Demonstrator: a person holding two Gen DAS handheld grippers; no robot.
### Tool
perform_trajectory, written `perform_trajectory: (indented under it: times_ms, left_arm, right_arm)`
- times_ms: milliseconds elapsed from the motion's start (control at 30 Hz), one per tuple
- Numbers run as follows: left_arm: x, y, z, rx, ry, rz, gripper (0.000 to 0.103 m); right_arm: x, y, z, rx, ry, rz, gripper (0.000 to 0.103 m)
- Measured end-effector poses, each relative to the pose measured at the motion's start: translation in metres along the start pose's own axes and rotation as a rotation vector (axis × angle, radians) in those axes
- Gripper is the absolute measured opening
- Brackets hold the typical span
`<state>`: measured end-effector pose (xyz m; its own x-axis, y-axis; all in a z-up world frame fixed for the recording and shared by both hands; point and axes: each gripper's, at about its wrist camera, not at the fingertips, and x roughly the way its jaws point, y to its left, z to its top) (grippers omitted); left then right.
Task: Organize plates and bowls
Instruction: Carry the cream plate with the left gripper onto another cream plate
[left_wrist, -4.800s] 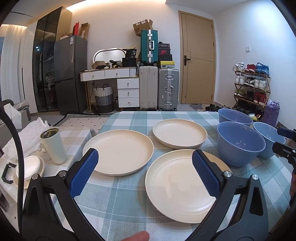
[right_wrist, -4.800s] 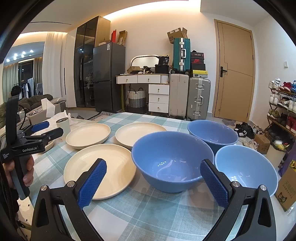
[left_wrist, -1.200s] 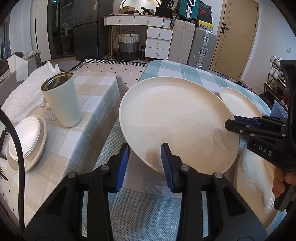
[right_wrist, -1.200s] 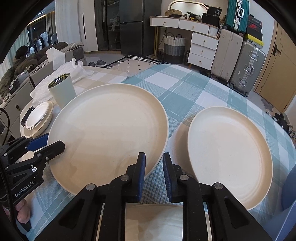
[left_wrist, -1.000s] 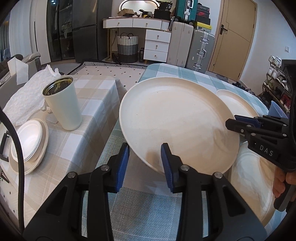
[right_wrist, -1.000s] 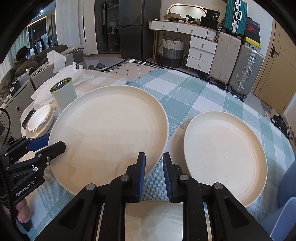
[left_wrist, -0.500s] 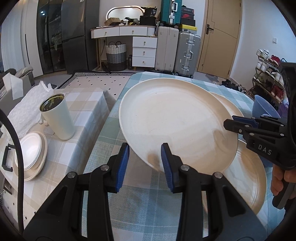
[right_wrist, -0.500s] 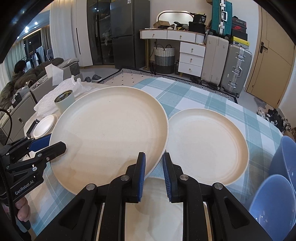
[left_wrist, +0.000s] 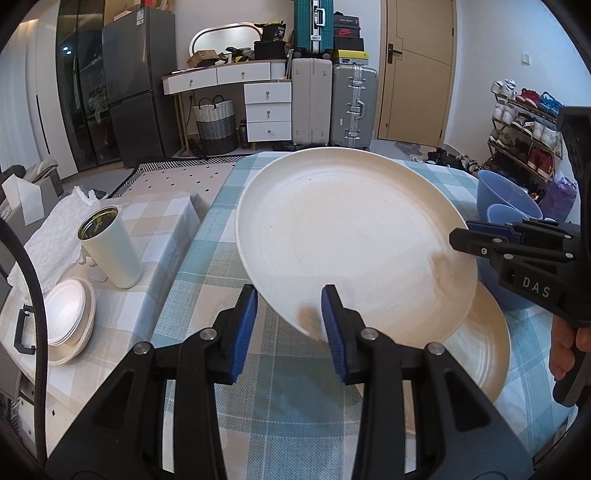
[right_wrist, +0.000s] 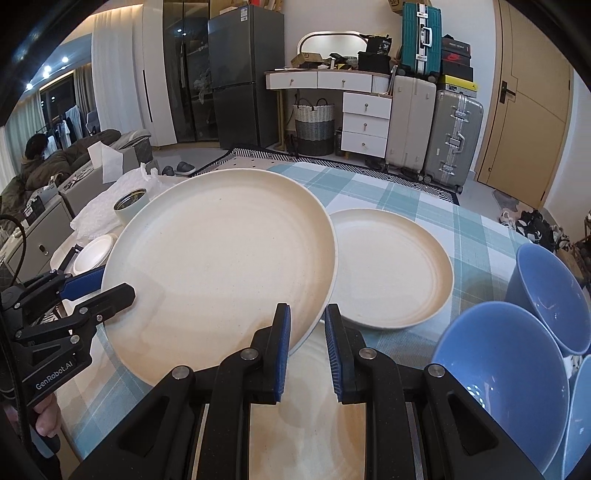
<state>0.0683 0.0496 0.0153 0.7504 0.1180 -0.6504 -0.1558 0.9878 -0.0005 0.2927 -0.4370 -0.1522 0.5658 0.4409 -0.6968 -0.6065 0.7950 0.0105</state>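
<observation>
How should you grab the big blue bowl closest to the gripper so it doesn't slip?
Probably by the rim of the nearest blue bowl, coming from above at its near edge: one finger inside, one outside. Its wall is thin, its mouth opens upward, and its round body looks too wide.

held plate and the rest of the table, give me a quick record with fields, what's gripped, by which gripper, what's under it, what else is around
held item: cream plate, lifted and tilted above the table
left gripper: shut on the plate's near rim
right gripper: shut on the plate's rim at the other side
below it: second cream plate lying on the checked tablecloth
further back: third cream plate, flat on the cloth
bowls: blue bowls grouped at the right
side table: white tumbler, small white dishes
</observation>
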Motion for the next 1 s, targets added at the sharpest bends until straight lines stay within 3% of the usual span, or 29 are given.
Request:
perform_trajectory:
  times_ms: [567,1000]
  left_arm:
    - [-0.038,-0.052,-0.028,0.1,0.013,-0.025,0.033]
    - [-0.045,-0.074,-0.049,0.146,0.034,-0.052,0.033]
  right_arm:
    - [-0.036,-0.013,-0.039,0.072,0.007,-0.012,0.019]
    - [-0.049,-0.025,-0.079,0.12,0.033,-0.034,0.019]
